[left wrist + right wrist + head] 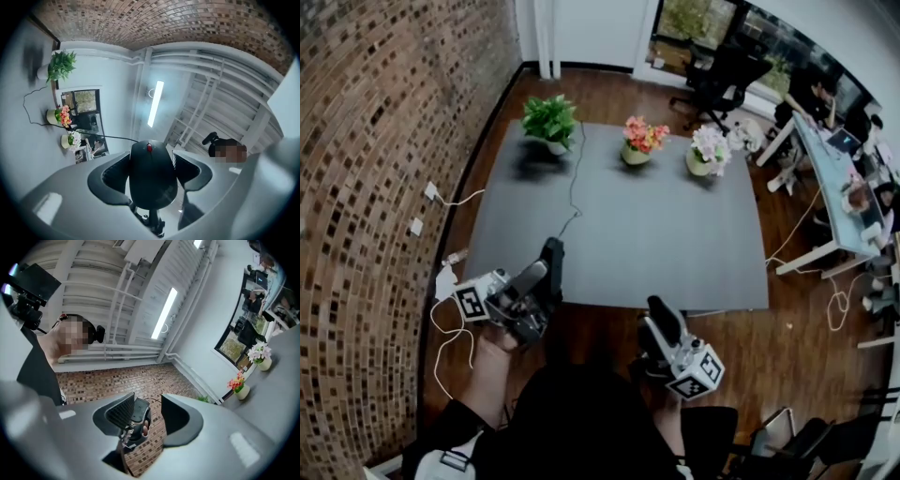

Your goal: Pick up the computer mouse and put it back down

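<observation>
The black computer mouse [551,258] with a red scroll wheel is clamped between the jaws of my left gripper [547,272], over the near left edge of the grey table [675,244]. In the left gripper view the mouse [152,176] fills the gap between the pads and tilts up toward the ceiling. Its cable [575,178] runs back across the table toward the plants. My right gripper [661,314] hangs in front of the table's near edge. In the right gripper view its jaws [143,414] stand apart with nothing between them.
Three potted plants stand along the table's far edge: a green one [549,120], pink and orange flowers [643,138], white flowers [709,147]. A brick wall [375,141] runs along the left, with sockets and white cords [442,281]. Desks with people [834,159] stand at the right.
</observation>
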Tool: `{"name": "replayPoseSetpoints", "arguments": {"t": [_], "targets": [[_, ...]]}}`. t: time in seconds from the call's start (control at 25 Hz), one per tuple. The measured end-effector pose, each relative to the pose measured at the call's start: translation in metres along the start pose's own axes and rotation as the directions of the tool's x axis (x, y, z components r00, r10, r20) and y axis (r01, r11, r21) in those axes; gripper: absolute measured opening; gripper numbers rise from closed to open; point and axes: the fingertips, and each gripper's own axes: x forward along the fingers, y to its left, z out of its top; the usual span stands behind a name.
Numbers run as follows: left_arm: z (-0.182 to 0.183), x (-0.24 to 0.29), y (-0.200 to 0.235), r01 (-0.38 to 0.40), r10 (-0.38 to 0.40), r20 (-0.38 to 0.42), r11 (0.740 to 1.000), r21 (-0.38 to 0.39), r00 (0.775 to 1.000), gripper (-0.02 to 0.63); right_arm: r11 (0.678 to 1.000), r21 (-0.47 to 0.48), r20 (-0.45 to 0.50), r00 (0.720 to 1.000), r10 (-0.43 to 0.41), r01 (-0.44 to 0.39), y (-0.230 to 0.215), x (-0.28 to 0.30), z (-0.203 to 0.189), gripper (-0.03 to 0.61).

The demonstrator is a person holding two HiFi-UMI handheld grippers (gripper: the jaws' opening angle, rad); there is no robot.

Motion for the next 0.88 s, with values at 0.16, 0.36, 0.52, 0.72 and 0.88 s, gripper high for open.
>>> {"name": "replayPoseSetpoints", "arguments": {"t": [0.16,0.36,0.52,0.72,0.88], "targets": [[0.015,0.027,0.070,-0.062,0.063,0.014,0.996,-0.067,0.998,0.284,1.000,0.006,0.038,0.999,-0.003,0.003,-0.021,-0.030,0.021,0.176],[0.099,0.142,0.090,0.018,-0.018,-0.050,1.000,0.001,0.999,0.282,0.998,0.049,0.076,0.996,-0.038,0.034,-0.054,-0.049,0.028,0.176],[0.174,0.276,0.013,0.247,-0.225,-0.129,0.950,0.189,0.966,0.282,0.994,0.042,0.102,0.989,-0.102,0.098,-0.090,-0.046,0.029,0.176],[0.175,0.281,0.049,0.211,-0.119,-0.219,0.860,0.465,0.968,0.284,0.977,0.000,0.144,0.967,-0.210,0.213,-0.135,-0.039,0.046,0.176],[0.150,0.148,0.265,-0.273,0.327,-0.132,0.910,0.313,0.936,0.284,0.963,-0.020,0.152,0.953,-0.262,0.268,-0.162,-0.025,0.057,0.176]]}}
